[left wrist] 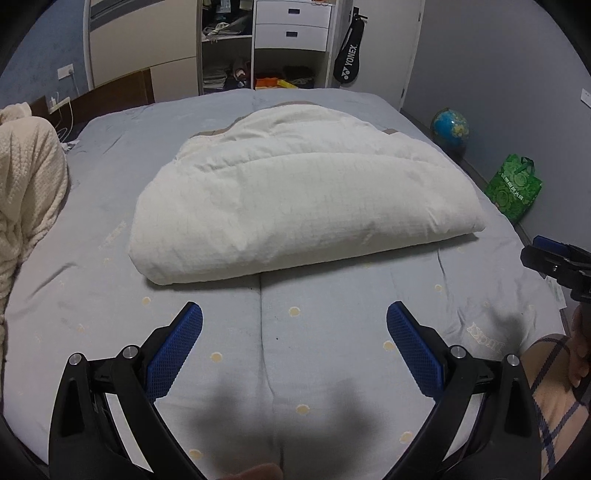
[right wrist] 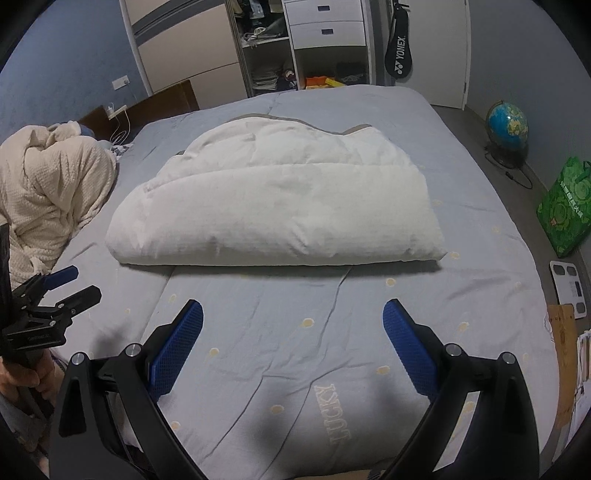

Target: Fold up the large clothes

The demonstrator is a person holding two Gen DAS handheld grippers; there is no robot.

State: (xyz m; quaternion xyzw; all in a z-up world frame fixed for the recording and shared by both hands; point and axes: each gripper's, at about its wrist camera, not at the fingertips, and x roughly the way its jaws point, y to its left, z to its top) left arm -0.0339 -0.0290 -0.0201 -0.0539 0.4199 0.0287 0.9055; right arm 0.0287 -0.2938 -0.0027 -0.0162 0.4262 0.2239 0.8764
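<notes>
A large white padded garment (left wrist: 295,195) lies folded into a thick bundle on the middle of the bed; it also shows in the right wrist view (right wrist: 280,206). My left gripper (left wrist: 294,314) is open and empty, hovering above the bedsheet a little short of the bundle's near edge. My right gripper (right wrist: 293,312) is open and empty too, at a similar distance from the bundle. The right gripper also shows at the right edge of the left wrist view (left wrist: 554,258), and the left gripper shows at the left edge of the right wrist view (right wrist: 55,291).
A pale blue bedsheet (right wrist: 295,369) with yellow dots covers the bed. A cream knitted blanket (right wrist: 48,195) is heaped at the left. A globe (right wrist: 508,123), a green bag (right wrist: 565,206) and a scale (right wrist: 570,288) stand on the floor at the right. Shelves and drawers (right wrist: 325,33) stand beyond the bed.
</notes>
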